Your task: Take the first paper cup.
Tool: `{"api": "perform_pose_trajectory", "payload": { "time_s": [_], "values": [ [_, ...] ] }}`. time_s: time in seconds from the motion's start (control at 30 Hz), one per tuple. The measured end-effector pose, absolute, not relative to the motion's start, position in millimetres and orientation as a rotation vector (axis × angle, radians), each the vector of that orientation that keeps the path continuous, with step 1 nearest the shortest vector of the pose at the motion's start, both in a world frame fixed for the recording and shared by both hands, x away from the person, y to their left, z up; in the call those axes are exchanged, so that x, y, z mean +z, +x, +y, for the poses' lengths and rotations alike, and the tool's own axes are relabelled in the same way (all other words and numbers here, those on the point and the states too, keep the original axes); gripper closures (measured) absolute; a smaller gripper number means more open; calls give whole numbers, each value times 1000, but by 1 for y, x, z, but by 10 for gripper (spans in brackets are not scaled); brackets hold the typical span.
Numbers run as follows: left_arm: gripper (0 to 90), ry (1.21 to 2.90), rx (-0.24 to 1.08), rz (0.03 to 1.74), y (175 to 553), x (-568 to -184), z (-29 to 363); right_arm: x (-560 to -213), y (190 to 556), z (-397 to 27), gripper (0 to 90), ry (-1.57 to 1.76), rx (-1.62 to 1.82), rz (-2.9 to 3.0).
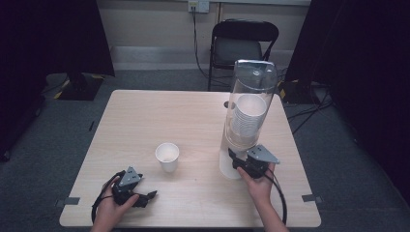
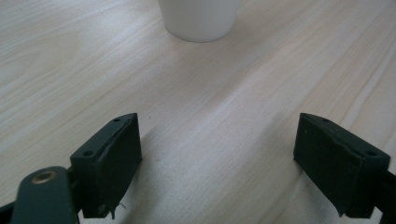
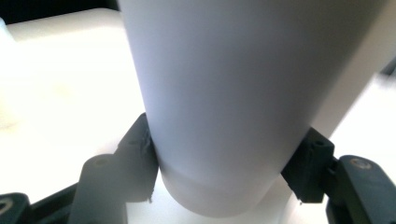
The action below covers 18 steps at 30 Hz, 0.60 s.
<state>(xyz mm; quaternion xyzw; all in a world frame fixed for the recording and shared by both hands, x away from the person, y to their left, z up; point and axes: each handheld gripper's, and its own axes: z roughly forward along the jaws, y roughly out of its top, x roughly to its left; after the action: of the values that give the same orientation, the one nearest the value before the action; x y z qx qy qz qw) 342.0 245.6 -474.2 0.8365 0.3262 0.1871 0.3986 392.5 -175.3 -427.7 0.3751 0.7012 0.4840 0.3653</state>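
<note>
The right claw (image 3: 219, 186) grips the lowest paper cup (image 3: 219, 116) under the dispenser (image 1: 249, 96); thin and crushable, it needs a gentle hold near its base. The left claw (image 2: 219, 163) rests wide open, empty.

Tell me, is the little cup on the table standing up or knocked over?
Standing up. The white cup sits on its base on the table, open mouth facing up, and looks empty.
</note>
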Motion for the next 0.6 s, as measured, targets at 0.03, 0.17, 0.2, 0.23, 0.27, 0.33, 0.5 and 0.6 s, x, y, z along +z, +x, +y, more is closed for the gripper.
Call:
{"api": "perform_pose_trajectory", "payload": {
  "time_s": [0.03, 0.17, 0.2, 0.23, 0.27, 0.33, 0.5, 0.6],
  "values": [
    [147, 2117, 472, 824, 342, -474, 246, -442, 392, -177, 373, 988, 1253, 1812],
    [147, 2118, 472, 822, 342, -474, 246, -449, 392, -178, 356, 968, 1248, 1870],
    [147, 2115, 470, 824, 342, -474, 246, -445, 393, -176, 355, 954, 1248, 1887],
    [147, 2115, 470, 824, 342, -474, 246, -445, 393, -176, 355, 954, 1248, 1887],
    [147, 2124, 472, 820, 342, -474, 247, -447, 394, -178, 355, 964, 1221, 1907],
    [147, 2118, 471, 823, 342, -474, 246, -449, 395, -181, 355, 976, 1226, 1918],
    [147, 2117, 473, 827, 340, -474, 246, -453, 391, -188, 353, 984, 1212, 1951],
    [147, 2116, 474, 827, 340, -474, 246, -450, 386, -193, 352, 974, 1192, 1962]
  ]
}}
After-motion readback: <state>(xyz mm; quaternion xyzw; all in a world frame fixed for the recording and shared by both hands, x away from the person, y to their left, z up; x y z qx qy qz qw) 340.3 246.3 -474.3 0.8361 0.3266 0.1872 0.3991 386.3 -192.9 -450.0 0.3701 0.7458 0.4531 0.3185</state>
